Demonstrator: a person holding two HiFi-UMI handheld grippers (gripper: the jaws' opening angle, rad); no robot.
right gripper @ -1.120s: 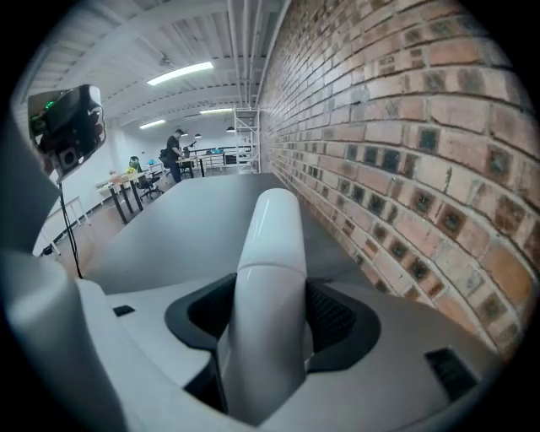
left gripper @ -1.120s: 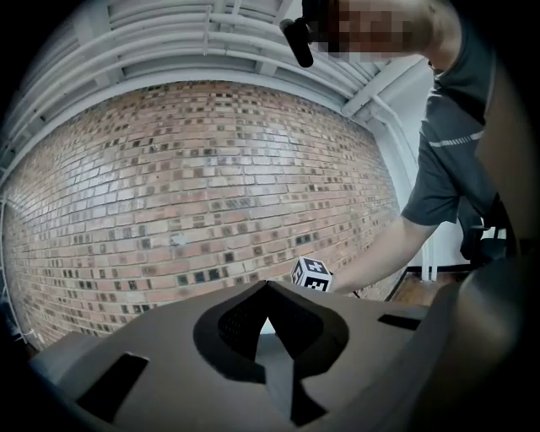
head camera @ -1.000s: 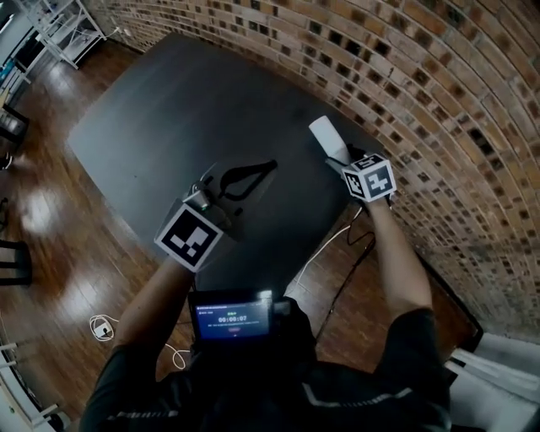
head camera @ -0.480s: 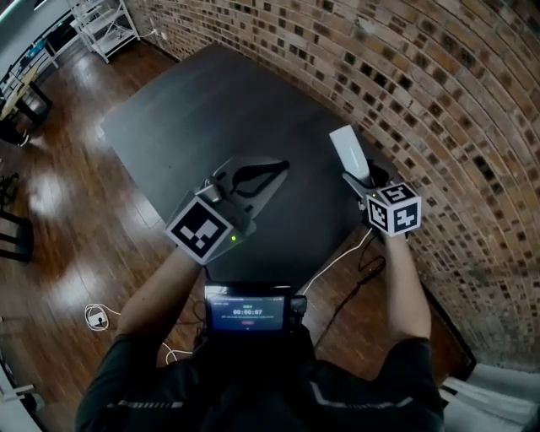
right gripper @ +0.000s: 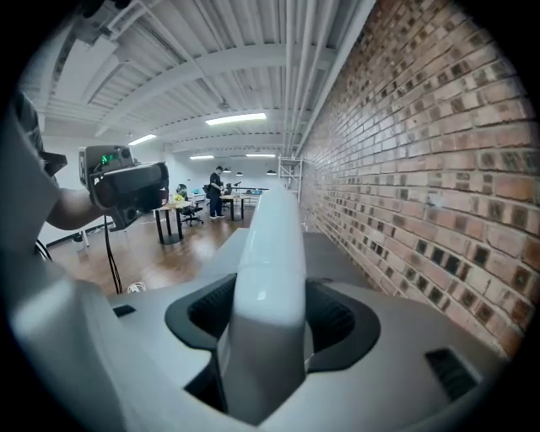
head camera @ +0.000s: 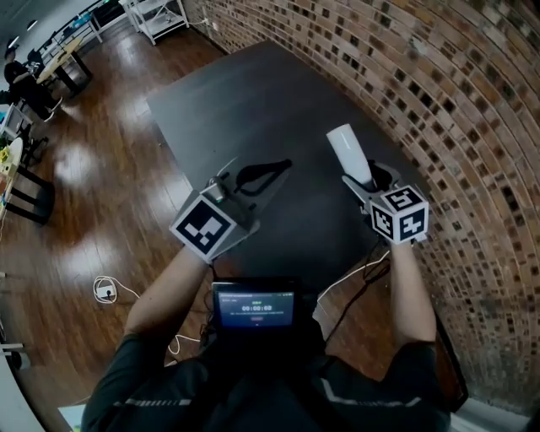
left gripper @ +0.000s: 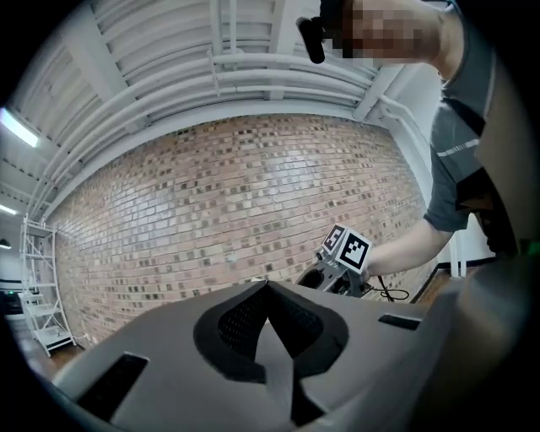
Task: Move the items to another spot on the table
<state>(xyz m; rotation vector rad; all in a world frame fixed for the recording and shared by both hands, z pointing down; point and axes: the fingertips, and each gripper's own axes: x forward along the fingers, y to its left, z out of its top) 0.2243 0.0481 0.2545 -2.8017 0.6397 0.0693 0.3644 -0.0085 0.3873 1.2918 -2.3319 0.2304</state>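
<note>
A long white plastic object [head camera: 348,152] with a rounded end sticks out of my right gripper [head camera: 361,180], whose jaws are shut on its sides; it hangs over the near right part of the dark table [head camera: 253,93]. In the right gripper view the white object [right gripper: 270,270] fills the gap between the jaws of the right gripper [right gripper: 268,314] and points along the brick wall. My left gripper [head camera: 281,166] is held over the table's near edge, shut with nothing in it. In the left gripper view the left gripper [left gripper: 267,285] has its tips touching.
A brick wall [head camera: 456,101] runs along the table's right side. Wooden floor [head camera: 93,211] lies to the left, with a white cable [head camera: 105,291] on it. A small screen [head camera: 253,308] sits at the person's chest. White shelving [head camera: 160,13] and desks stand far off.
The head view has swung so the table and floor appear shifted. Both grippers keep much the same pose; the right one still holds the white object and has drifted slightly right.
</note>
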